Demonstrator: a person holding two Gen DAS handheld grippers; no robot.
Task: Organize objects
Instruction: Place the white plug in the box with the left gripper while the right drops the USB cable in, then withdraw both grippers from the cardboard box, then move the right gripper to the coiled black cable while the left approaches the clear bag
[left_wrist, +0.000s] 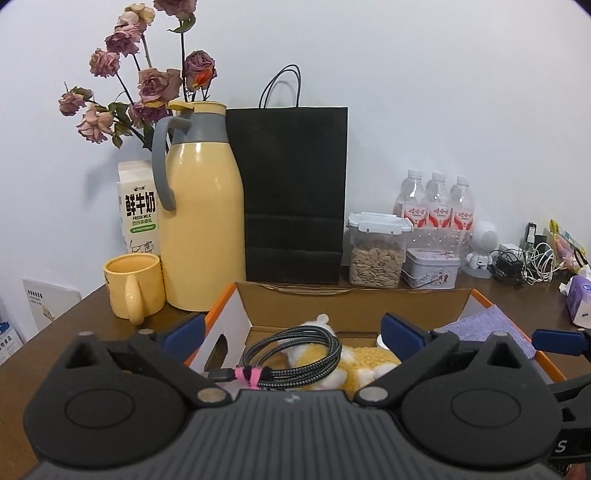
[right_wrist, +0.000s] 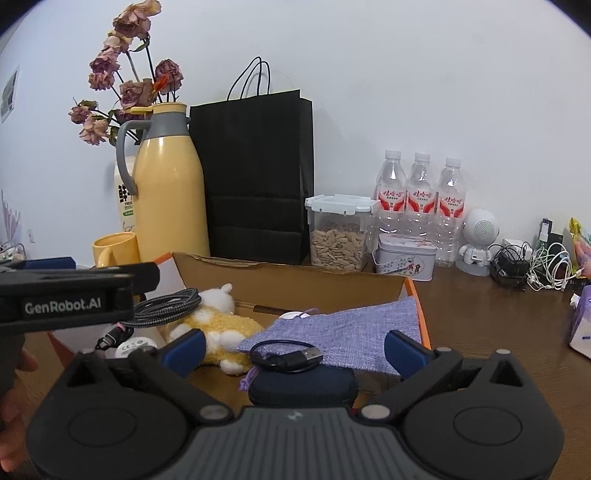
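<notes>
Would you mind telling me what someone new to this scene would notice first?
Probably the tall yellow thermos jug at the back left of the table, with dried roses behind it and a black paper bag beside it. In front sits an open cardboard box holding a yellow plush toy, a braided cable and a purple cloth. Both sets of jaws stand open over the box.

3 water bottles (right_wrist: 420, 192), 2 cables (left_wrist: 295, 354), 1 plush (right_wrist: 218, 325), approx. 1 mug (left_wrist: 133, 284).

left wrist: near, facing wall | right wrist: same | shared: cardboard box (left_wrist: 354, 301)
</notes>
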